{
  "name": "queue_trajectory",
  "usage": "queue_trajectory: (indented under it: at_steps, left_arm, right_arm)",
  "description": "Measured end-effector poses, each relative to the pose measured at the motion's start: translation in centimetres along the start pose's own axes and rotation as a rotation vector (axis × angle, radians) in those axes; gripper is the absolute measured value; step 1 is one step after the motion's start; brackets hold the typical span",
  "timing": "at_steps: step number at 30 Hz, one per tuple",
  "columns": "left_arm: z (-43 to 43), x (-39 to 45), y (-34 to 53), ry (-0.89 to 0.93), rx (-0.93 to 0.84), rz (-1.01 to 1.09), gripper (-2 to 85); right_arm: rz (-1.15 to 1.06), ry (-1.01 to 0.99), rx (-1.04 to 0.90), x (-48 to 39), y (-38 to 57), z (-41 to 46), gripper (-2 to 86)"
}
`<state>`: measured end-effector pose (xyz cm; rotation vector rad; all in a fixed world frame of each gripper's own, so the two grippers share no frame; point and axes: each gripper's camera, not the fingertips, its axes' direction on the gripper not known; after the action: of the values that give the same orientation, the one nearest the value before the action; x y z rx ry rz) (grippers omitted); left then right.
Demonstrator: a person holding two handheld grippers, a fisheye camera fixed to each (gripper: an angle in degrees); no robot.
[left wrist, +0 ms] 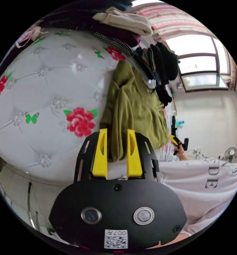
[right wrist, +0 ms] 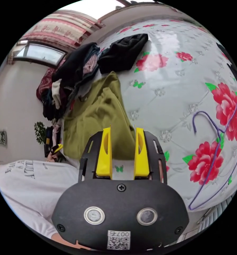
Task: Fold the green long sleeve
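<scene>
The green long sleeve (left wrist: pixel 139 106) lies crumpled on the white flowered bed (left wrist: pixel 44 93), with one long fold running down toward me. My left gripper (left wrist: pixel 117 130) is open, its yellow jaws standing either side of that fold's end. In the right gripper view the green long sleeve (right wrist: pixel 97 114) spreads ahead on the bed (right wrist: pixel 177 79). My right gripper (right wrist: pixel 123 129) is open at the garment's near edge, with bare bedcover between the jaws lower down. The other gripper (left wrist: pixel 178 143), held in a hand, shows small beside the garment's far edge.
A heap of dark clothes (left wrist: pixel 161 66) sits beyond the garment, next to a black piece (right wrist: pixel 123 51) on the bed. A purple wire hanger (right wrist: pixel 216 138) lies on the bed to the right. The person's white shirt (left wrist: pixel 203 183) is close by, with a window (left wrist: pixel 198 61) behind.
</scene>
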<state>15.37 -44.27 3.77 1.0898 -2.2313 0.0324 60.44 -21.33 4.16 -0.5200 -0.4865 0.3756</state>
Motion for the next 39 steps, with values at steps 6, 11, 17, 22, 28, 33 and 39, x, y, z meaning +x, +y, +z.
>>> queue_trajectory:
  at_steps: [6, 11, 17, 22, 28, 33, 39]
  left_arm:
    - [3.9, 1.3, 2.8, -0.041, -0.056, 0.014, 5.9]
    - [1.7, 0.9, 1.9, 0.094, -0.115, 0.062, 1.4]
    - [2.4, 0.5, 6.0, 0.038, -0.208, 0.075, 3.0]
    - [1.5, -0.7, 11.2, 0.041, 0.014, -0.049, 6.0]
    - [2.5, 0.1, 12.3, -0.120, -0.060, 0.041, 8.9]
    - [5.9, -1.3, 10.1, -0.102, -0.158, -0.002, 5.0]
    - [-0.5, -2.5, 13.0, 0.177, -0.003, 0.028, 1.1]
  right_arm:
    - [-0.001, -0.043, -0.104, 0.7, 1.2, 3.8, 6.1]
    - [-0.078, -0.073, -0.060, -0.4, 1.6, 0.5, 3.5]
    - [-0.089, -0.043, -0.155, 1.8, 7.4, 0.3, 3.9]
    - [0.047, -0.130, -0.030, 4.3, 10.2, 0.4, 7.4]
    - [-0.008, 0.003, -0.171, 3.6, 8.8, 3.6, 8.9]
    - [0.002, 0.024, -0.250, 3.6, 6.7, 4.7, 6.3]
    - [-0.003, -0.196, -0.168, 4.8, 7.2, -0.1, 3.3]
